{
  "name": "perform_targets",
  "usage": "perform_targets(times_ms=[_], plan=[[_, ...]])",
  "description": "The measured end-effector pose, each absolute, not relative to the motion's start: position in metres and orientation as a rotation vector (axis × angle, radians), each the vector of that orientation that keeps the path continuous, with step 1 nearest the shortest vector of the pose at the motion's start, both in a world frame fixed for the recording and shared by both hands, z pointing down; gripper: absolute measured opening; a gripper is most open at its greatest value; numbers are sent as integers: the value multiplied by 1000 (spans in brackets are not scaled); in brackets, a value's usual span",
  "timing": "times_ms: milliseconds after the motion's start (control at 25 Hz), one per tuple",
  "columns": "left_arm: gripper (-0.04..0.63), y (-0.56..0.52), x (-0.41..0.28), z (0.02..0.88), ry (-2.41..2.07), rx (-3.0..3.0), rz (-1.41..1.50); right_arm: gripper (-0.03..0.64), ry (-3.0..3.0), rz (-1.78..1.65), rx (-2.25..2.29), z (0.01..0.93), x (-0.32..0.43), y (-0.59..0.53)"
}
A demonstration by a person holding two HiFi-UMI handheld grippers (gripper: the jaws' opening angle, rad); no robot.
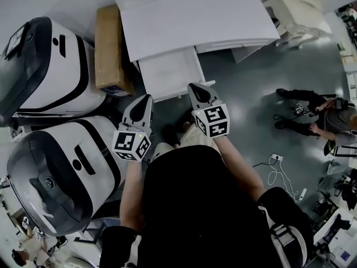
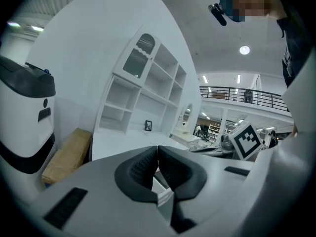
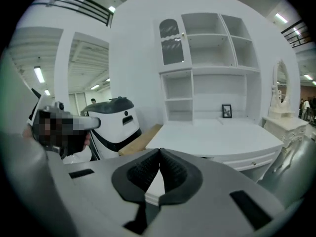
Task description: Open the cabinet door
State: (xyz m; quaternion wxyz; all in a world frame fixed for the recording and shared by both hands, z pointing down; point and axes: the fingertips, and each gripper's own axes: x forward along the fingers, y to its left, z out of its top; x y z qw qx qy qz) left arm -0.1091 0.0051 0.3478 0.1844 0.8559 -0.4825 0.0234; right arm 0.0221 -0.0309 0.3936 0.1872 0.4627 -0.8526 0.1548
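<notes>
**Showroom hall, white desk and hutch: cabinet door not yet opened**

Setting: large lit hall with a grey floor. A white desk worktop [image 3: 217,137] carries a white open-shelved hutch along its rear edge.

Task item: one arched white cabinet door with a glazed panel [image 3: 171,42], shut, in the hutch's top left corner. It stands upright with its long axis vertical. A small knob seems to sit on its right edge, though it is too small to be sure.

Left tool [image 2: 157,149]: jaws closed together, nothing between them, held short of the worktop's front edge.

Right tool [image 3: 159,154]: jaws likewise closed and empty, level with its partner and just beside it.

Key relation: the door lies ahead of and well above both tools, across the worktop's depth. Because it is at the hutch's left end, the left tool is judged slightly nearer.

Also present: a brown cardboard box [image 1: 109,46] off the worktop's left edge, two rounded white-and-black machines [image 1: 50,66] and a small framed picture [image 3: 226,111].
</notes>
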Motion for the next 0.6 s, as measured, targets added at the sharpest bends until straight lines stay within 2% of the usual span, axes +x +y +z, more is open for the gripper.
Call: perform_targets(times_ms=[600], plan=[[23, 12, -95, 310, -1345, 2494, 32, 15, -2619, 277, 1295, 300, 19, -11]])
